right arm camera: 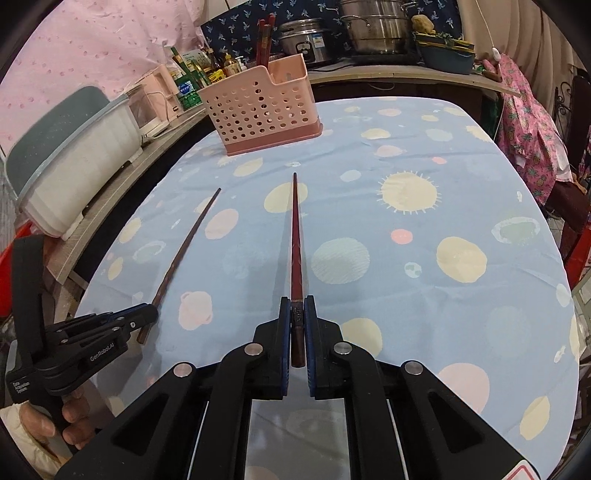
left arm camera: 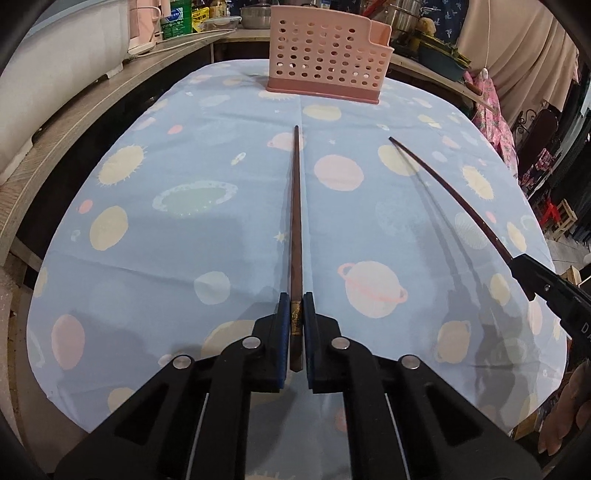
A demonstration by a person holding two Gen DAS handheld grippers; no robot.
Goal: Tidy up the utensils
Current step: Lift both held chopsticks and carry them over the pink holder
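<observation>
My left gripper [left arm camera: 296,306] is shut on a dark brown chopstick [left arm camera: 296,221] that points forward above the table toward a pink perforated utensil basket [left arm camera: 325,55] at the far edge. My right gripper [right arm camera: 297,308] is shut on a second, reddish-brown chopstick [right arm camera: 295,236], also pointing toward the basket [right arm camera: 258,110]. The right gripper [left arm camera: 532,277] and its chopstick [left arm camera: 454,192] show at the right of the left wrist view. The left gripper [right arm camera: 147,314] and its chopstick [right arm camera: 184,251] show at the left of the right wrist view.
The table [left arm camera: 184,240] wears a light blue cloth with planets. A wooden counter [right arm camera: 122,177] runs along the left and back with a white appliance [right arm camera: 74,158], bottles [right arm camera: 195,74] and metal pots [right arm camera: 373,26]. Several chopsticks [right arm camera: 264,40] stand behind the basket.
</observation>
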